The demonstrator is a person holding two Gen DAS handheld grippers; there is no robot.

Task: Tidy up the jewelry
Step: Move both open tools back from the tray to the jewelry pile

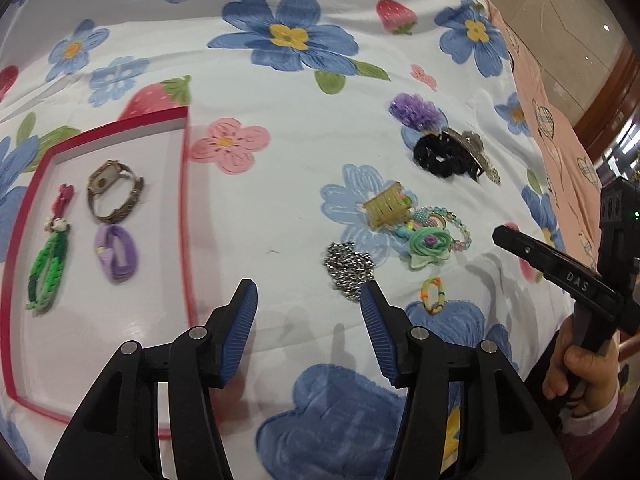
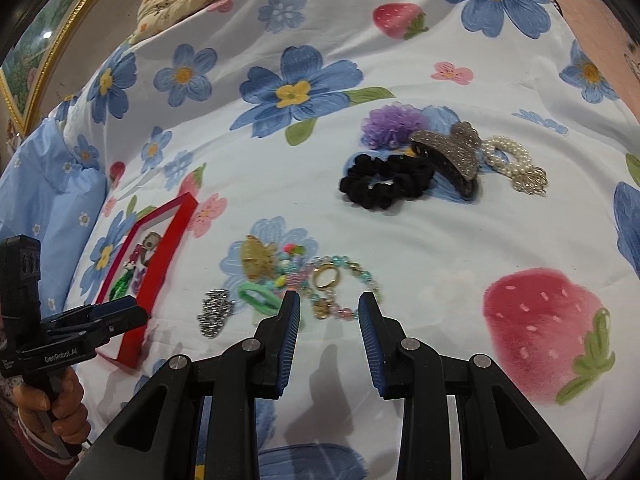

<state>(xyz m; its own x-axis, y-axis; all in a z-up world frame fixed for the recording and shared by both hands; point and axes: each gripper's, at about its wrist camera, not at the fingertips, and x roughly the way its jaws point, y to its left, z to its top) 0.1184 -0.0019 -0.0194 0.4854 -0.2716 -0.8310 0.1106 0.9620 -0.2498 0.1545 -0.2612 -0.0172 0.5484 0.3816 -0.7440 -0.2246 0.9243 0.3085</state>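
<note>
A red-rimmed tray (image 1: 185, 200) lies on the flowered bedspread at the left. It holds a watch (image 1: 114, 196), a green woven bracelet (image 1: 48, 268) and a purple hair tie (image 1: 118, 252). My left gripper (image 1: 308, 296) stands open and empty over the cloth, just right of the tray, with a silver chain (image 1: 350, 270) beside its right fingertip. My right gripper (image 2: 330, 308) is open too, nothing between its pads. Just beyond its tips lie a beaded bracelet (image 2: 356, 272) with a gold ring (image 2: 326, 278), a green hair tie (image 2: 258, 298) and a yellow clip (image 2: 256, 258).
Farther back lie a black scrunchie (image 2: 384, 184), a glittery claw clip (image 2: 448, 152), a pearl bracelet (image 2: 508, 160) and a purple flower tie (image 2: 392, 122). A small rainbow loop (image 1: 433, 295) sits near the chain. A pink sheet (image 1: 560, 128) marks the bed's right edge.
</note>
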